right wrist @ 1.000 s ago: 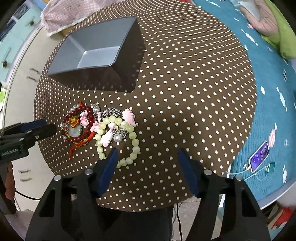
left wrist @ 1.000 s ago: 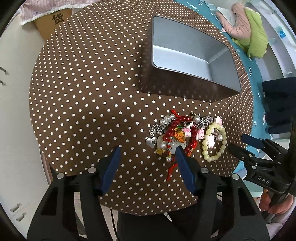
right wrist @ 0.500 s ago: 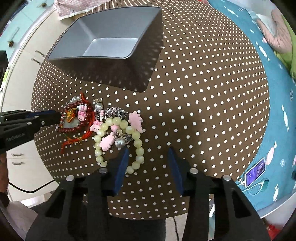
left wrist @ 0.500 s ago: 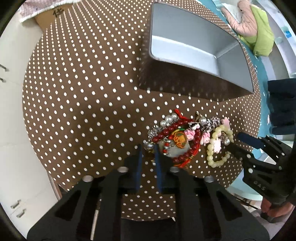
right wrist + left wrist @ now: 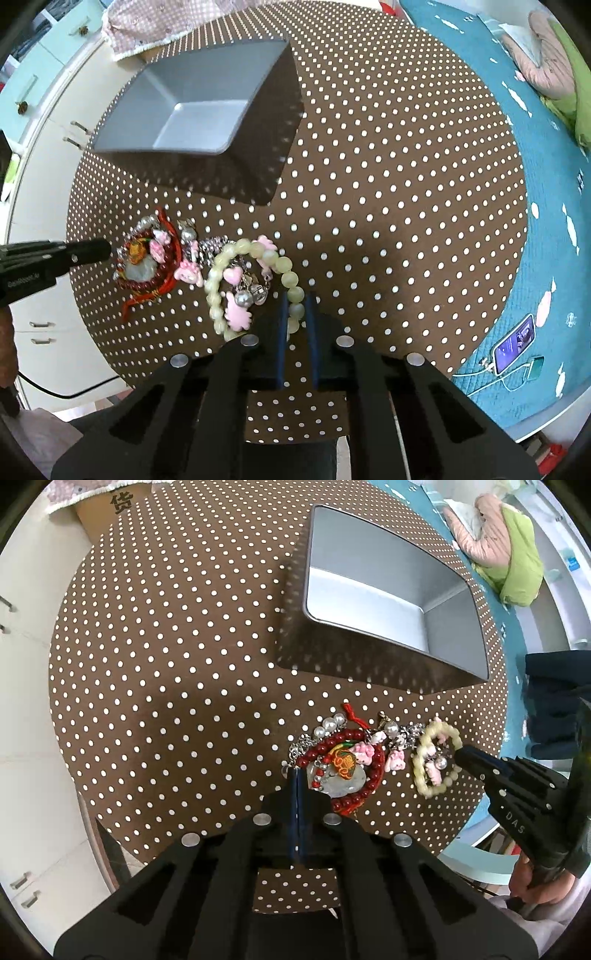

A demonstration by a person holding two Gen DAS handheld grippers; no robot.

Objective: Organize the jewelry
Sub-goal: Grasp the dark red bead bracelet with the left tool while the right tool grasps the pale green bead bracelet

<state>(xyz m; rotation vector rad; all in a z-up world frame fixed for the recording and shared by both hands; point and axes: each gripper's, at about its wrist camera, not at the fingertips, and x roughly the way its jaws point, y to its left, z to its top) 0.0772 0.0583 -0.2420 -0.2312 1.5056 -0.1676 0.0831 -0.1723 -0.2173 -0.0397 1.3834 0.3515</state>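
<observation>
Right wrist: right tool (image 5: pixel 295 308) clamps pale-green bead bracelet (image 5: pixel 218 280) (left tool (image 5: pixel 297 775) closed)

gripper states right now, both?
Left gripper: shut at the edge of the jewelry pile; whether it pinches anything cannot be told.
Right gripper: shut on the pale green bead bracelet.

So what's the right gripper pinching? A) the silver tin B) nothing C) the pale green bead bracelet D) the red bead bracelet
C: the right gripper has its blue fingers closed on the pale green bead bracelet, with beads showing between them; the red bead bracelet lies over by the left gripper.
</observation>
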